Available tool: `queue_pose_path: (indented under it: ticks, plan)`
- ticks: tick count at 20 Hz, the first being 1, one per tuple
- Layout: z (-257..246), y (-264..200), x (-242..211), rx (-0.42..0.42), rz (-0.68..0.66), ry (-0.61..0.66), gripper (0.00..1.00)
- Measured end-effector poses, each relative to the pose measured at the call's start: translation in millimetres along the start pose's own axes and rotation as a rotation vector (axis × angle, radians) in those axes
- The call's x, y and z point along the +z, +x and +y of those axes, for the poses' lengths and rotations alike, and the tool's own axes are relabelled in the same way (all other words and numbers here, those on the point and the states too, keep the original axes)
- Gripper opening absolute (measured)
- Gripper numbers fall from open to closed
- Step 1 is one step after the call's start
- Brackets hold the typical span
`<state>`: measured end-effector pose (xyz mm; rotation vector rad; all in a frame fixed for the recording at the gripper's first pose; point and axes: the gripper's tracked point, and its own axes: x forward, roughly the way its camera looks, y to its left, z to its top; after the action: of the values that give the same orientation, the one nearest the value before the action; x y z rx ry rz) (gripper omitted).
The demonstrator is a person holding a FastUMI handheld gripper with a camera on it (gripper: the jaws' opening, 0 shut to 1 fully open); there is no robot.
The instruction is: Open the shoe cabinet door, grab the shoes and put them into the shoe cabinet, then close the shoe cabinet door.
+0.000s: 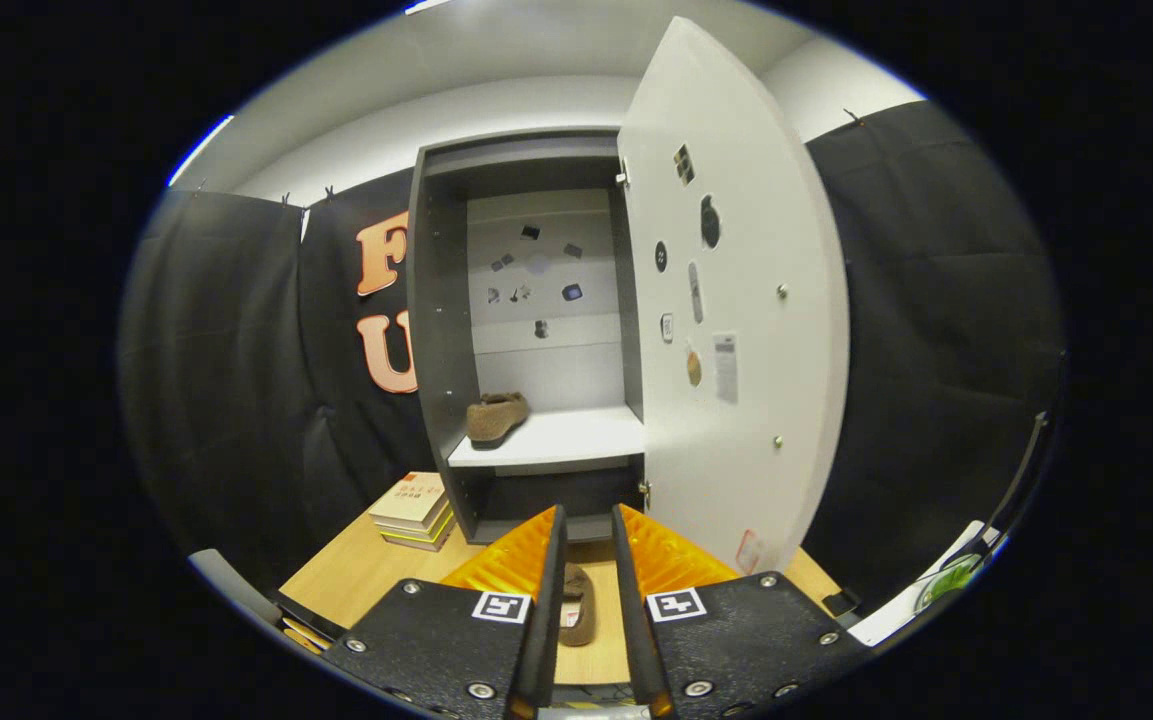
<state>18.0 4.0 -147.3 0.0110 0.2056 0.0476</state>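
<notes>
Door (736, 300) stood open | one shoe (496, 416) sat on shelf (561, 440) | gripper (588, 545) fingers slightly apart, clamping nothing, lined over second shoe (577, 603) on table (366, 575), seemingly for pickup.

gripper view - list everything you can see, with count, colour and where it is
shoe cabinet: 1, dark grey frame with a pale back panel, standing on the table beyond the gripper
cabinet door: 1, white, swung open on the cabinet's right side, small stickers on it
shelf: 1, white, inside the cabinet
shoe on shelf: 1, brown, at the shelf's left end
shoe on table: 1, brown, seen in the gap between the gripper's fingers
books: a small stack, pale covers, on the table left of the cabinet base
table: 1, light wood
gripper: 1, fingers apart, nothing pressed between them
</notes>
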Motion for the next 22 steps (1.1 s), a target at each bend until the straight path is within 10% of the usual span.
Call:
queue_pose_path:
  ticks: [22]
  plan:
    - [68,155,-245,0.122,0.429,-0.072,0.46]
